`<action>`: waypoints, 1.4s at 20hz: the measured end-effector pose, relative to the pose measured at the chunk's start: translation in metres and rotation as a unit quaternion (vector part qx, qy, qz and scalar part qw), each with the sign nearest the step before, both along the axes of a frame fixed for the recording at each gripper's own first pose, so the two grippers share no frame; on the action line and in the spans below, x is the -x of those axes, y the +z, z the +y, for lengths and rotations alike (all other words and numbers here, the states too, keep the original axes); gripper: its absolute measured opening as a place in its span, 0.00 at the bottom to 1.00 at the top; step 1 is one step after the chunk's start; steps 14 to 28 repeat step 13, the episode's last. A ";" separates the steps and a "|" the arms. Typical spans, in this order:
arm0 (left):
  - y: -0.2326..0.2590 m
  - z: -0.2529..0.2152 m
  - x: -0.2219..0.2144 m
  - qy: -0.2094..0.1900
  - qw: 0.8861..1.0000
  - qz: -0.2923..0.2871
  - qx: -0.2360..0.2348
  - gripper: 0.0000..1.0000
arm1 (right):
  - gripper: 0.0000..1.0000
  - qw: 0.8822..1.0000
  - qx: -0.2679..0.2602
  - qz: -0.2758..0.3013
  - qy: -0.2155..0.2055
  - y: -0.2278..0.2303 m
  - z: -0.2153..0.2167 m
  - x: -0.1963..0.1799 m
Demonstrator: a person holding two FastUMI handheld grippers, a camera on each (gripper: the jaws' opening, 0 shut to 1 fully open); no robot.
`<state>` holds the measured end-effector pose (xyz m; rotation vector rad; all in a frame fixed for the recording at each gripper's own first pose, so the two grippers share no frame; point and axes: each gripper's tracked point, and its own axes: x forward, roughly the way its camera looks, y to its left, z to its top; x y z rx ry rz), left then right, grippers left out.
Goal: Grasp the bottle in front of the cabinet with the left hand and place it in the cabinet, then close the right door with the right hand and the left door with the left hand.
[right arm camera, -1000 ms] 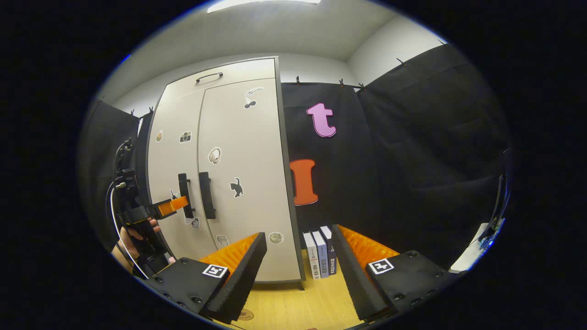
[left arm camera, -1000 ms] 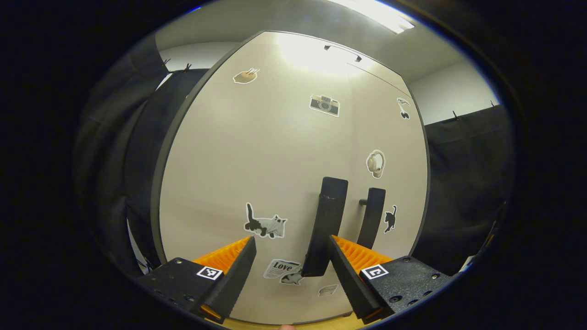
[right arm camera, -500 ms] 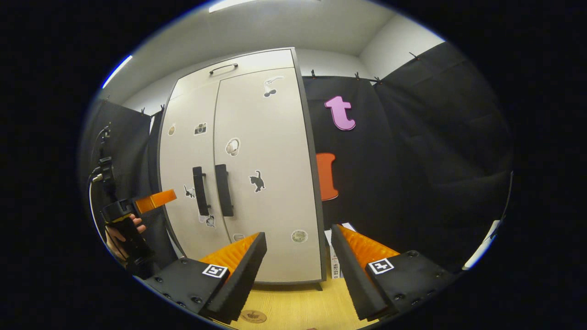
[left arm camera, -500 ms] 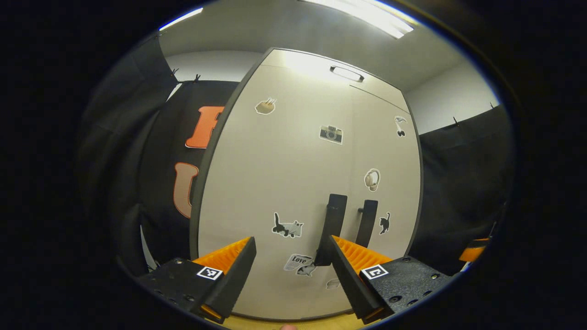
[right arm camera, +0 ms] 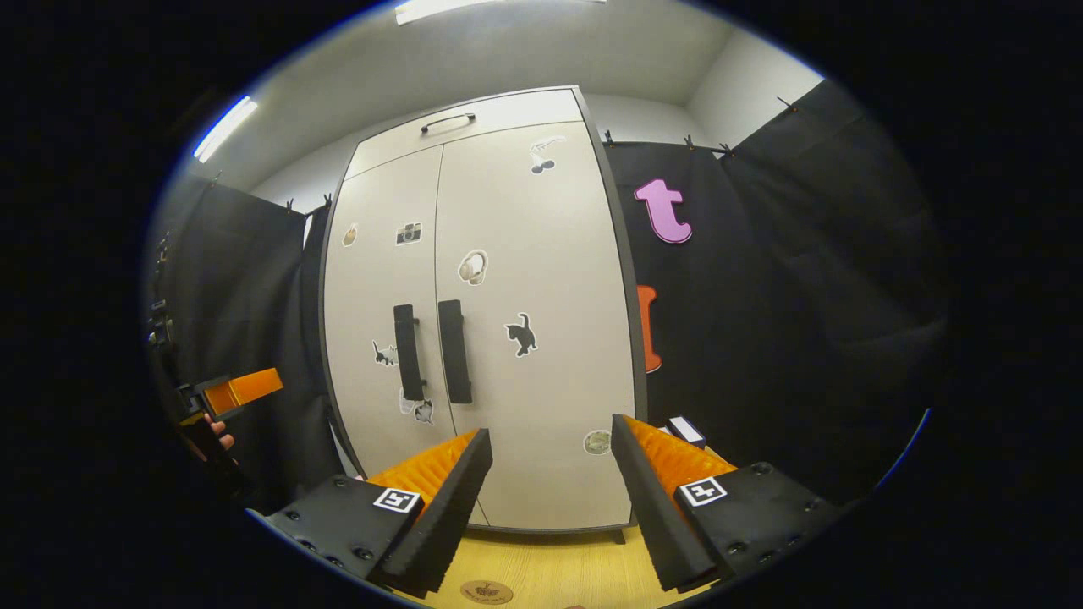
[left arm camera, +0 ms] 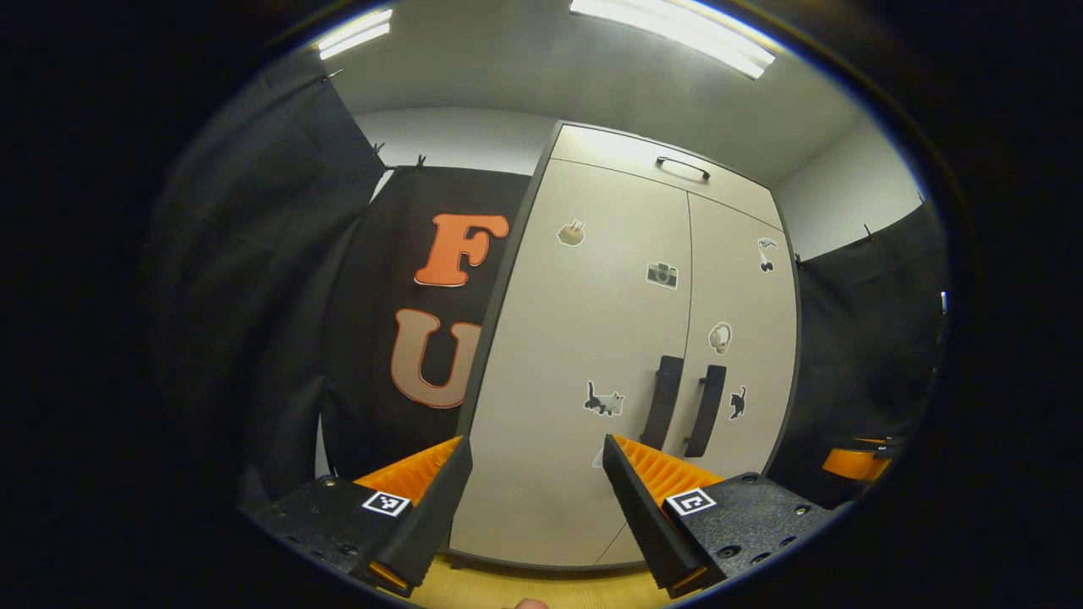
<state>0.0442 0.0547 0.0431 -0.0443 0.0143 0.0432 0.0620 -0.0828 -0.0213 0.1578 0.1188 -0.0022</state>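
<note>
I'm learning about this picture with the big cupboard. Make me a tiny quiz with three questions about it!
1. True or false: both doors of the tall beige cabinet are shut.
2. Which sticker sits on the right door? A) black cat B) red car C) green frog
3. Fill in: the right gripper has its fingers ____, holding nothing.

Key: 1 true. 2 A, the black cat sticker. 3 open.
</note>
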 end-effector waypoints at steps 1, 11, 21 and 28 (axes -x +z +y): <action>0.001 0.002 0.004 0.001 1.000 -0.003 0.000 0.95 | 0.95 1.000 -0.004 -0.002 -0.002 0.000 0.000 0.000; -0.005 -0.006 0.013 -0.011 1.000 0.009 0.009 0.95 | 0.95 1.000 -0.010 -0.004 -0.010 0.001 -0.007 0.006; -0.006 -0.006 0.014 -0.012 1.000 0.010 0.011 0.95 | 0.95 1.000 -0.012 -0.004 -0.012 0.001 -0.007 0.007; -0.006 -0.006 0.014 -0.012 1.000 0.010 0.011 0.95 | 0.95 1.000 -0.012 -0.004 -0.012 0.001 -0.007 0.007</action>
